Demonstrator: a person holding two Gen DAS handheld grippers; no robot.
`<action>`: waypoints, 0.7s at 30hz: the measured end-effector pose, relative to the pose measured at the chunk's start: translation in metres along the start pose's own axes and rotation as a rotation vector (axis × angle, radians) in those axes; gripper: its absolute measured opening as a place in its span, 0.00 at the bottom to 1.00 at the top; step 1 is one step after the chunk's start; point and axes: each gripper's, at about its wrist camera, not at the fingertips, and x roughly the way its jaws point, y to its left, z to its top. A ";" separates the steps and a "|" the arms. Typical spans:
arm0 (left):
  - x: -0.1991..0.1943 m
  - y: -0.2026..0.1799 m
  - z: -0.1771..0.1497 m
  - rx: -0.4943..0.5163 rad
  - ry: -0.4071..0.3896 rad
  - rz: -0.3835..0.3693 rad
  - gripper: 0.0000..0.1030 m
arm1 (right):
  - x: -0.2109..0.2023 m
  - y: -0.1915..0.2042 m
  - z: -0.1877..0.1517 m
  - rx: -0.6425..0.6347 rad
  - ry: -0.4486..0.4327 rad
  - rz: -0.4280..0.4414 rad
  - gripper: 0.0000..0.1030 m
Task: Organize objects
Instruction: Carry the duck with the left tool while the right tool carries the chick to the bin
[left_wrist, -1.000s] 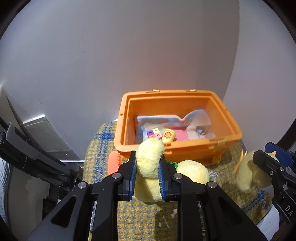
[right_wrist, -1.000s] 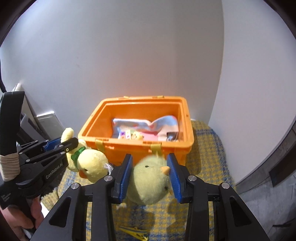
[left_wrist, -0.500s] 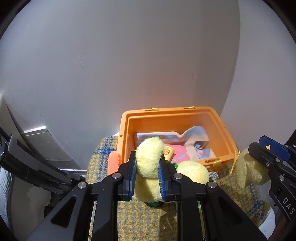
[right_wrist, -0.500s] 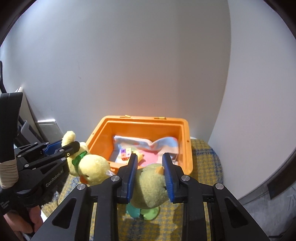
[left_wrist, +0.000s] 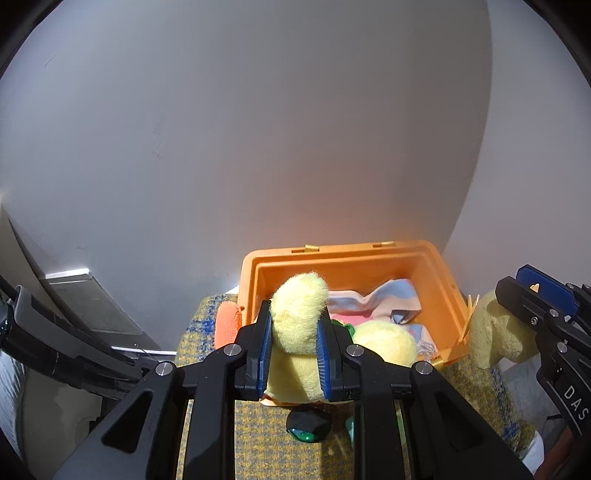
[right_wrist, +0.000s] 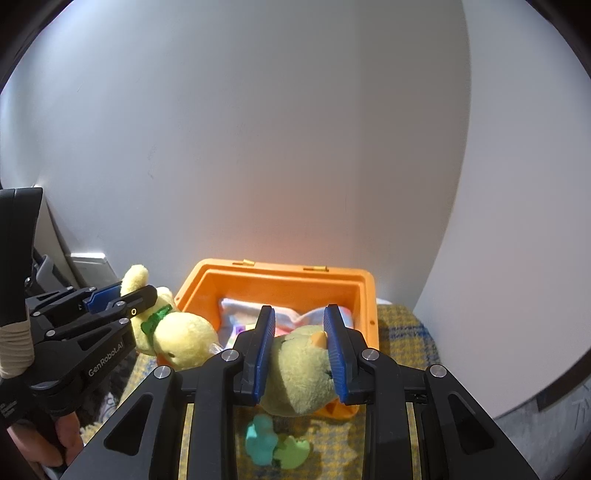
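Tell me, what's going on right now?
Left tool shut on bow-tie duck. Right tool shut on second duck. Both by orange bin. Nothing blocking.

"GenRobot.AI" stands in white letters on the black side of the left gripper (right_wrist: 110, 295), seen from the right wrist camera, down to the left of the right gripper (right_wrist: 300, 328). From the left wrist camera, the white letters "DAS" show on the black body of the right gripper, at the far right edge; the rest of that word is cut off.
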 end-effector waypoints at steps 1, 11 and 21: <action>0.002 0.000 0.003 0.001 -0.001 0.000 0.21 | 0.002 -0.001 0.003 0.000 -0.002 -0.002 0.27; 0.035 -0.005 0.020 0.011 0.018 -0.002 0.21 | 0.034 -0.010 0.020 0.008 0.015 -0.006 0.27; 0.065 -0.004 0.016 0.007 0.049 -0.013 0.21 | 0.055 -0.013 0.020 0.014 0.037 0.002 0.28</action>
